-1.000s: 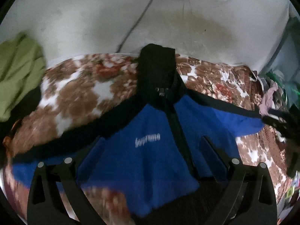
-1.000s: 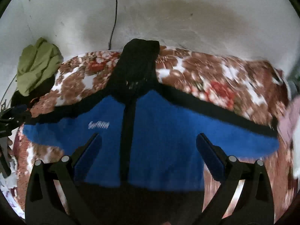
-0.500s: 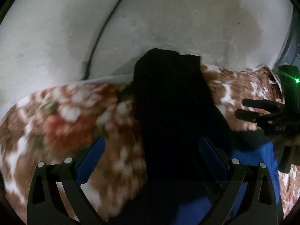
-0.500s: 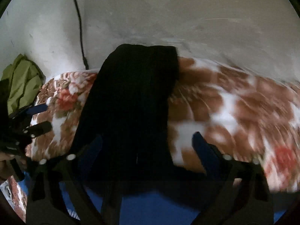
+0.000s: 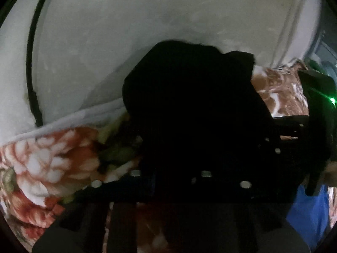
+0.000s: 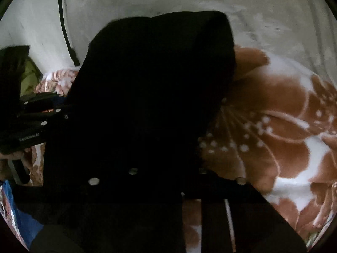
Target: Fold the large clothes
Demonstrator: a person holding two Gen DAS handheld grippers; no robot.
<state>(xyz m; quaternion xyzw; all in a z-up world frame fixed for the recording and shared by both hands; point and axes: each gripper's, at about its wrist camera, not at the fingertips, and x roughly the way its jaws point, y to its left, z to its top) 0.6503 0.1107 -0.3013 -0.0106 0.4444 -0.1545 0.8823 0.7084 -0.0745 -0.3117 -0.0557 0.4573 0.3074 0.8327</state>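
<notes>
The blue and black jacket lies on a floral blanket. Its black hood (image 5: 189, 97) fills the middle of the left wrist view and also the right wrist view (image 6: 155, 80). A strip of blue body shows at the lower right (image 5: 309, 208) and lower left (image 6: 12, 206). My left gripper (image 5: 170, 145) has its jaws drawn together at the hood's left side. My right gripper (image 6: 166, 151) has its jaws drawn together at the hood's right side. The fingertips are lost in the dark cloth. Each gripper shows in the other's view, the right one (image 5: 294, 147) and the left one (image 6: 33, 122).
The floral blanket (image 6: 273, 130) covers the bed up to a pale wall (image 5: 147, 16). A black cable (image 5: 31, 63) hangs down the wall. A green garment (image 6: 29, 76) lies at the far left.
Both grippers moved forward from over the jacket's body to the hood, and their jaws went from wide open to close together on it.
</notes>
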